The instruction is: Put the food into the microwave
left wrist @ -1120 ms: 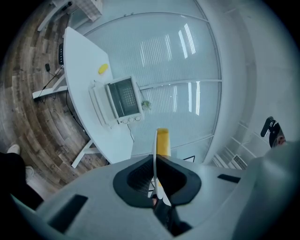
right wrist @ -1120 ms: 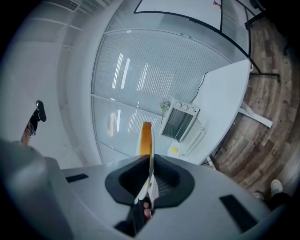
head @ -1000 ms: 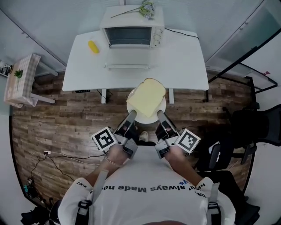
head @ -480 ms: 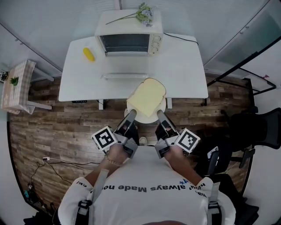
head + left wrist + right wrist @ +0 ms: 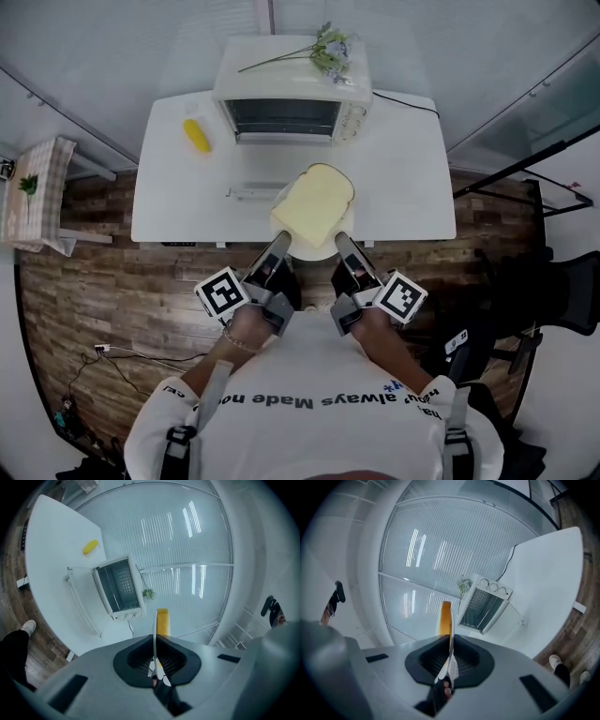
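White plate (image 5: pixel 317 251) of toast (image 5: pixel 314 204) hangs rim-clamped between left tool (image 5: pixel 283 241) and right tool (image 5: pixel 340 241).

Both forearms rise from the lower centre of the head view, with the left hand (image 5: pixel 246 328) and right hand (image 5: pixel 375 328) level. The left gripper (image 5: pixel 284 241) and right gripper (image 5: pixel 339 242) converge towards mid-frame, each with its jaws pinched on the near rim of one plate (image 5: pixel 314 254).

Across the person's white shirt (image 5: pixel 309 436) we read dark print, inverted in the head view — "always Made no" — and the letters at either end are lost in folds. The left gripper (image 5: pixel 283 246) and the right gripper (image 5: pixel 339 246) each carry a cube bearing a black-and-white square marker.
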Tool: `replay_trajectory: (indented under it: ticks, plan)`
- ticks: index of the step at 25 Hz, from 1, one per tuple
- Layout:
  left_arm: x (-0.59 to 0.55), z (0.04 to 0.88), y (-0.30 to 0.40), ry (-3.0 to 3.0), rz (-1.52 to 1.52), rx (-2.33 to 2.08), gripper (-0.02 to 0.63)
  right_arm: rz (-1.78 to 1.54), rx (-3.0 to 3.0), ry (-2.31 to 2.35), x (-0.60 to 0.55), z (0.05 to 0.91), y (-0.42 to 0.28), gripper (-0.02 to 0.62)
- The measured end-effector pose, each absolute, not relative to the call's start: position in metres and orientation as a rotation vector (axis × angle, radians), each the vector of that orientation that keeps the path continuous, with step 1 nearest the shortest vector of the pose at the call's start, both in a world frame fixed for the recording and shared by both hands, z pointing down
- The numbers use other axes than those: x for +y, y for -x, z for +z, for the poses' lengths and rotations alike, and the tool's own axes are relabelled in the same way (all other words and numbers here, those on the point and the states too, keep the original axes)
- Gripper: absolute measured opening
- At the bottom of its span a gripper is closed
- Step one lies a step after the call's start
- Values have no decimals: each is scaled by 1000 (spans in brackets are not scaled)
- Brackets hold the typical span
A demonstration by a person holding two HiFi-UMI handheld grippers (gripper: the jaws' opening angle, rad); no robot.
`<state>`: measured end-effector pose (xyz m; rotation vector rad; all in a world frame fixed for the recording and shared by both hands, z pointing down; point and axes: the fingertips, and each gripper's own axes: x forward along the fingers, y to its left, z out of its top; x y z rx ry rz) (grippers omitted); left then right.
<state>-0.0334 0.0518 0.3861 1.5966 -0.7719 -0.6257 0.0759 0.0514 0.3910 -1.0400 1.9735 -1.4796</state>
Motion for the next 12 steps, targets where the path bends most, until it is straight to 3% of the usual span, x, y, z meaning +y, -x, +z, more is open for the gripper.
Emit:
replay_trajectory:
  ticks: [12]
  plan:
    - [-77, 385, 87, -1613, -595, -756, 18, -1470, 1955, 1069, -75, 387, -22, 25]
